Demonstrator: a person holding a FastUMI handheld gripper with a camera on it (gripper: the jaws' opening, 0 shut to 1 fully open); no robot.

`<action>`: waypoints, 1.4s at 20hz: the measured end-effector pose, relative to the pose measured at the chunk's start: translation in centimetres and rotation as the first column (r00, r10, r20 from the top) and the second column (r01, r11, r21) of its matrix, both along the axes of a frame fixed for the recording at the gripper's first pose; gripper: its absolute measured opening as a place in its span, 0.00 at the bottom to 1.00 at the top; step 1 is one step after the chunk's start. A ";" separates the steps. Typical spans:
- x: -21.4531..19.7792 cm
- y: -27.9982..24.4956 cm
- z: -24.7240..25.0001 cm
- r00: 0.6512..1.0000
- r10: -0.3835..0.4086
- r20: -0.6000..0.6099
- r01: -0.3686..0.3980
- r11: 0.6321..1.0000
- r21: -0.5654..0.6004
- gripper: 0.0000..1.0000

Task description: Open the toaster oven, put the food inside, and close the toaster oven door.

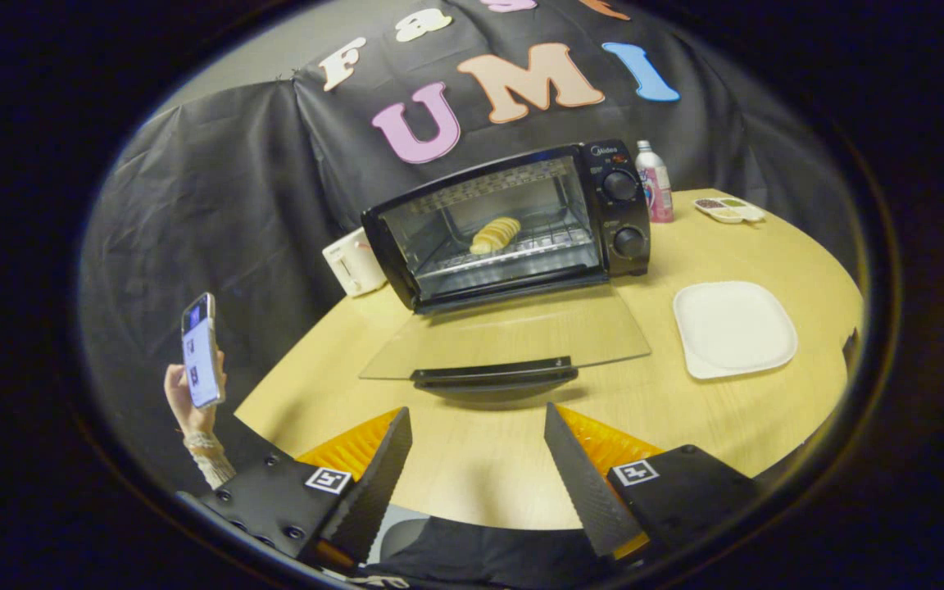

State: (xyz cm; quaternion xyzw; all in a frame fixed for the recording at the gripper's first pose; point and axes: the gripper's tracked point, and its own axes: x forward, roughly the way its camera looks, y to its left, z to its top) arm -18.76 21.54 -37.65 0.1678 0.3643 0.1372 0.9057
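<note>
A black toaster oven (513, 221) stands at the back of the wooden table (480, 467). Its glass door (513, 336) lies folded down flat toward me, with the black handle (492, 378) at its front edge. A yellow-brown piece of bread (495, 235) rests on the rack inside the oven. My gripper (478, 422) is open, its two black fingers spread wide with nothing between them. The fingertips hang a short way in front of the door handle, above the table.
A white square plate (732, 328) with nothing on it lies to the right of the door. A bottle (654, 182) and a small snack tray (728, 210) sit behind the oven's right side, a white box (353, 262) at its left. A hand holding a phone (200, 352) is beside the table's left edge.
</note>
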 end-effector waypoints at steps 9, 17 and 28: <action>2.8 1.7 -3.5 1.000 -0.009 -0.023 0.007 0.996 -0.087 0.98; 3.4 1.3 -4.0 0.999 -0.032 -0.034 0.028 0.991 -0.132 0.97; 7.8 2.9 1.6 0.991 -0.039 0.125 0.048 0.996 -0.072 0.98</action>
